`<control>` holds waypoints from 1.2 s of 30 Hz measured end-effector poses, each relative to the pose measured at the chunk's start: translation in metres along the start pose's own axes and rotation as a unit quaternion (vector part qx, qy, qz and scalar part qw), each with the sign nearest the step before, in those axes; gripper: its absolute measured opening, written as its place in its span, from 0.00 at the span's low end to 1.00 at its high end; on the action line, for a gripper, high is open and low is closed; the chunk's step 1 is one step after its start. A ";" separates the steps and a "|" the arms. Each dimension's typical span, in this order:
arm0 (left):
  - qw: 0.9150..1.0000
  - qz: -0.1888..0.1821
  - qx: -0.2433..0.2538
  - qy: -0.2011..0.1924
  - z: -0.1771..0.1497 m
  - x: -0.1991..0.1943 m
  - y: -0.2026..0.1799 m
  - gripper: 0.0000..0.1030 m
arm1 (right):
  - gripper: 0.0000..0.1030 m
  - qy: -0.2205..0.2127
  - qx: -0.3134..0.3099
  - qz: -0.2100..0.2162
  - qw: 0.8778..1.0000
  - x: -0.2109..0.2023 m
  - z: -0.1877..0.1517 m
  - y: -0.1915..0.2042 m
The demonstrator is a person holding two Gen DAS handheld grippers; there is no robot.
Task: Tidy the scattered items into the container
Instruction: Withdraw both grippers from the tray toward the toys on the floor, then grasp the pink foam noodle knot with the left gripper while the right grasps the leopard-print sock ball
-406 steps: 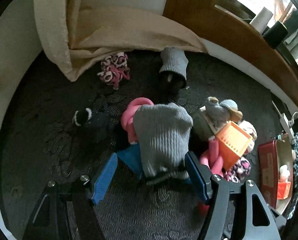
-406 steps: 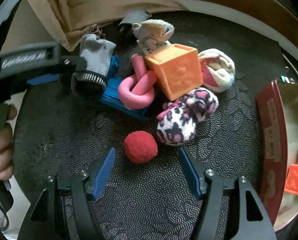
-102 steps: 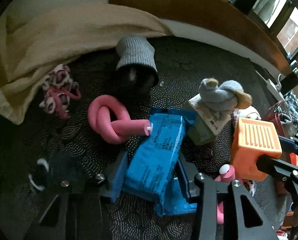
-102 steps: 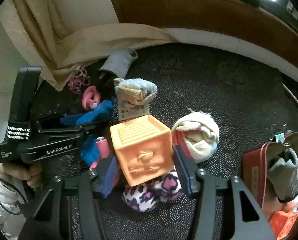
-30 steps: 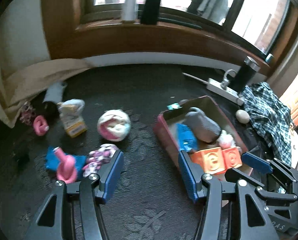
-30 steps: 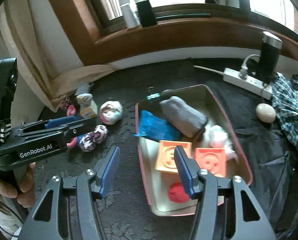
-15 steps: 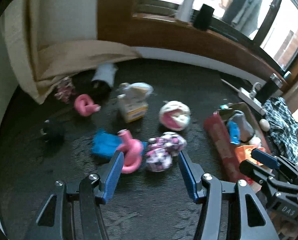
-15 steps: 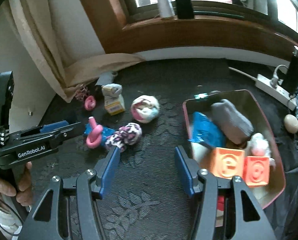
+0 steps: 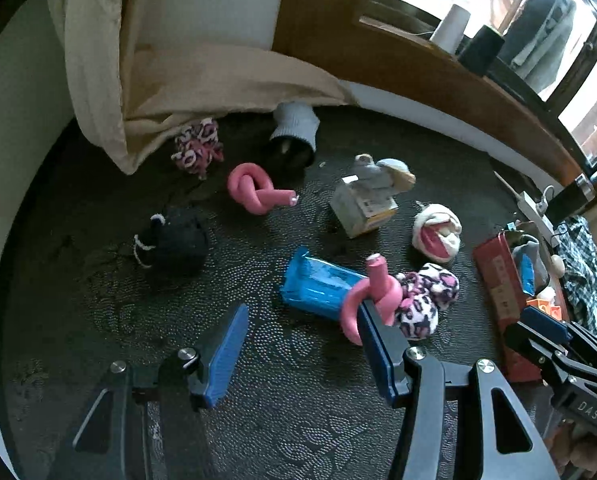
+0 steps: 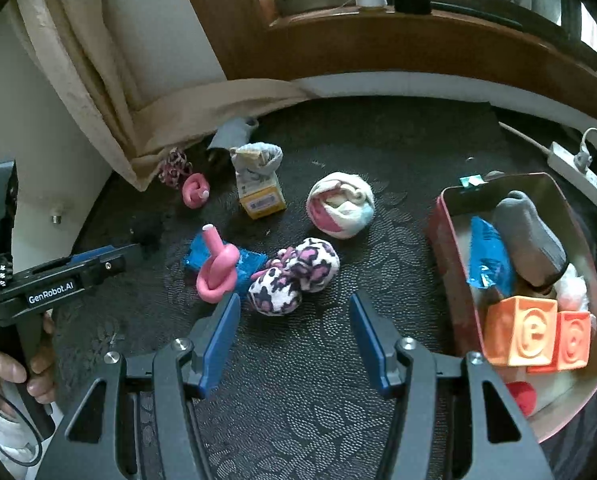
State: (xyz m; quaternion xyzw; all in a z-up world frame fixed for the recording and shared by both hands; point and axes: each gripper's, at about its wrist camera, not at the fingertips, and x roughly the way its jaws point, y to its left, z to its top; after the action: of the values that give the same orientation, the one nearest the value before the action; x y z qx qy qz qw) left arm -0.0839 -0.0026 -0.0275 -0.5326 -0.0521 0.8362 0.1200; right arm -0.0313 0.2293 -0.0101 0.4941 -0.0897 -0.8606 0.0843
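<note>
My left gripper (image 9: 298, 344) is open and empty above the dark mat, just short of a blue packet (image 9: 318, 288) with a pink knotted tube (image 9: 372, 296) on it. A leopard-print sock ball (image 9: 422, 300) lies beside them. My right gripper (image 10: 294, 336) is open and empty, just short of the same leopard-print ball (image 10: 294, 276). The red tin (image 10: 442, 240) at the right holds orange blocks (image 10: 534, 336), a grey sock (image 10: 528, 240) and a blue packet (image 10: 488, 258).
On the mat lie a white-and-pink sock ball (image 10: 340, 210), a small box with a sock on it (image 10: 258, 188), a second pink knot (image 9: 256, 188), a black sock (image 9: 174, 240), a grey sock (image 9: 294, 132) and a small leopard-print bundle (image 9: 196, 148). A curtain (image 9: 178, 80) hangs at the back left.
Both grippers have swung left and come down from the tin toward the scattered items. The blue packet, pink knot and leopard-print ball now sit closer to the fingers.
</note>
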 end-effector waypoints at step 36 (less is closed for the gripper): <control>0.991 -0.091 0.074 0.070 0.006 0.080 -0.041 0.44 | 0.59 0.056 0.074 -0.051 0.994 0.061 0.017 -0.014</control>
State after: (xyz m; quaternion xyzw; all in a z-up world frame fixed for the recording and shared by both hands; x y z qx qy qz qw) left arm -0.1153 0.0573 -0.0865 -0.5721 -0.0295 0.7842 0.2385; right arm -0.0769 0.2294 -0.0561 0.5501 -0.1229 -0.8260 0.0082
